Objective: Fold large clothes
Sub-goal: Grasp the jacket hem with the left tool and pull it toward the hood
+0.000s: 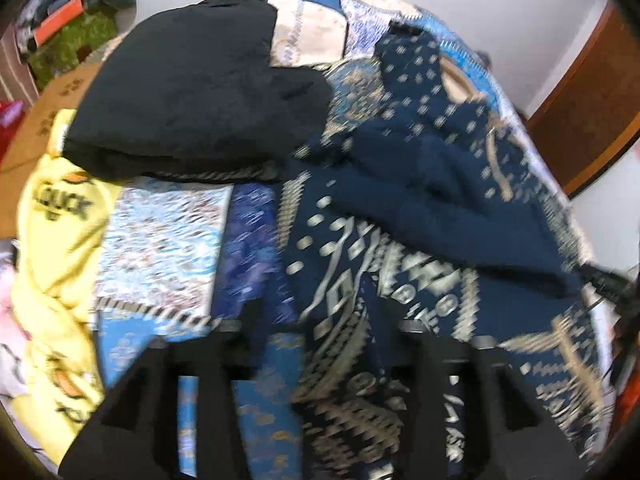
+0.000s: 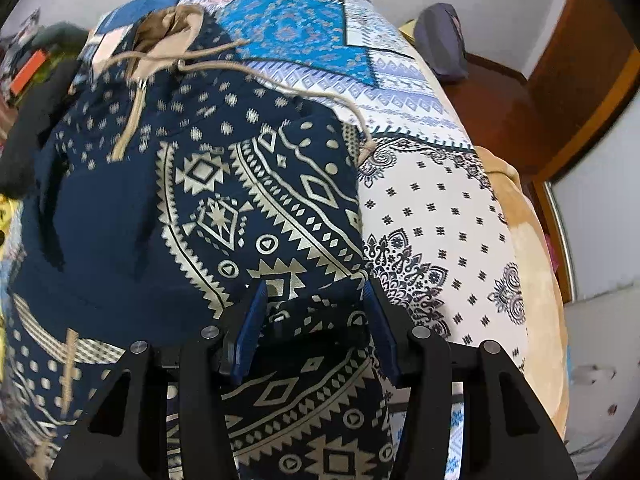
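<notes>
- right gripper (image 2: 314,320) clamps a fold of the navy hoodie (image 2: 256,200)
- left gripper (image 1: 320,336) hangs open, nothing held
- hoodie's spread on the bedspread (image 2: 432,216)
- black garment (image 1: 192,92) further back

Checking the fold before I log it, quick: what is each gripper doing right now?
Left gripper: open, holding nothing, over the navy patterned hoodie.
Right gripper: closed on a fold of the hoodie.

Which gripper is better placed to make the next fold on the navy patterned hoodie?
Probably right. The right gripper already has a raised fold of the navy hoodie between its fingers, at the garment's edge. The left gripper hangs open over it, holding nothing, its view motion-blurred.
</notes>
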The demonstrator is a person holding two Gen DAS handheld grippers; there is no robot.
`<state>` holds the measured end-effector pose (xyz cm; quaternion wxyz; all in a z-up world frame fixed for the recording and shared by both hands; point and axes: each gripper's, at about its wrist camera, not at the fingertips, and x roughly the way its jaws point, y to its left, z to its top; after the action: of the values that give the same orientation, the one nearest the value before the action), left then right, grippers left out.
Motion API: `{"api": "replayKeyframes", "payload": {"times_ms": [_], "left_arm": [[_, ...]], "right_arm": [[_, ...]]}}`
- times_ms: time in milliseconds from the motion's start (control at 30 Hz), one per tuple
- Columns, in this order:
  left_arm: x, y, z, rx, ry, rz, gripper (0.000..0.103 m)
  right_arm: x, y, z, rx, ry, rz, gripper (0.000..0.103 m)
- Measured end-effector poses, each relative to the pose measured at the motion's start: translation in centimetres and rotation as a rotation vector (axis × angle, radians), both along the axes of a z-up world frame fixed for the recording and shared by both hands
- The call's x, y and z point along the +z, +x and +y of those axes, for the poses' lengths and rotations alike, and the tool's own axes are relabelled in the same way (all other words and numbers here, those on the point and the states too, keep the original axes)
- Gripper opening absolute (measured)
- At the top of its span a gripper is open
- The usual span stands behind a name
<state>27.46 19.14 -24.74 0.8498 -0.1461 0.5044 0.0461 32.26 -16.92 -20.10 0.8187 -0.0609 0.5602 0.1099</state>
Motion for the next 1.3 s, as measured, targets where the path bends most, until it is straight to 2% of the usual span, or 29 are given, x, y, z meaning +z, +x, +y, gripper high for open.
{"api": "replayKeyframes", "payload": {"times_ms": [67, 133, 200, 333, 467, 600, 633, 767, 867, 967, 1100, 1267, 1300], "left_arm": [[0.0, 0.8, -0.1, 0.002, -0.074, -0.022, 0.055], [-0.5, 2.1, -0.1, 0.012, -0.176, -0.022, 0.055], [-1.1, 3.4, 0.0, 0.035, -0.246, -0.009, 0.055], [-2.4, 5.9, 0.0, 0.089, -0.253, 0.006, 0.055], [-3.6, 7.5, 0.2, 0.127, -0.304, 0.020, 0.053], [-3.3, 8.3, -0.5, 0.118, -0.234, 0.014, 0.023], [-2.7, 8.2, -1.0, 0.107, -0.204, 0.006, 0.019], [1.1, 6.4, -2.6, 0.064, -0.058, -0.085, 0.018], [4.2, 4.2, -3.1, 0.046, -0.015, -0.156, 0.018], [6.0, 2.3, -3.4, 0.036, 0.014, -0.188, 0.018], [5.5, 0.5, -3.5, 0.042, 0.041, -0.165, 0.018], [1.5, -1.2, -3.5, 0.049, 0.098, -0.037, 0.023], [0.8, -1.2, -3.5, 0.044, 0.103, -0.019, 0.027]], "right_arm": [[0.9, -0.2, -0.2, -0.012, 0.011, -0.017, 0.046], [1.9, -0.5, -0.4, -0.014, 0.015, -0.039, 0.046], [2.7, -0.8, -0.4, -0.011, 0.020, -0.055, 0.046], [3.5, -1.3, -0.4, -0.001, 0.009, -0.079, 0.046], [3.2, -1.1, -0.3, 0.003, -0.008, -0.073, 0.046], [2.6, -1.1, -0.6, -0.007, -0.015, -0.059, 0.046], [2.6, -1.1, -0.7, -0.010, -0.013, -0.058, 0.046], [2.8, -1.3, -1.0, -0.012, -0.001, -0.063, 0.046], [3.0, -1.2, -1.0, -0.014, 0.009, -0.066, 0.046], [3.0, -1.1, -0.6, -0.009, 0.023, -0.064, 0.046], [2.9, -1.3, 0.4, 0.013, 0.040, -0.063, 0.046], [2.0, -2.1, 2.1, 0.061, 0.026, -0.045, 0.046], [1.9, -2.2, 2.3, 0.068, 0.023, -0.043, 0.046]]}}
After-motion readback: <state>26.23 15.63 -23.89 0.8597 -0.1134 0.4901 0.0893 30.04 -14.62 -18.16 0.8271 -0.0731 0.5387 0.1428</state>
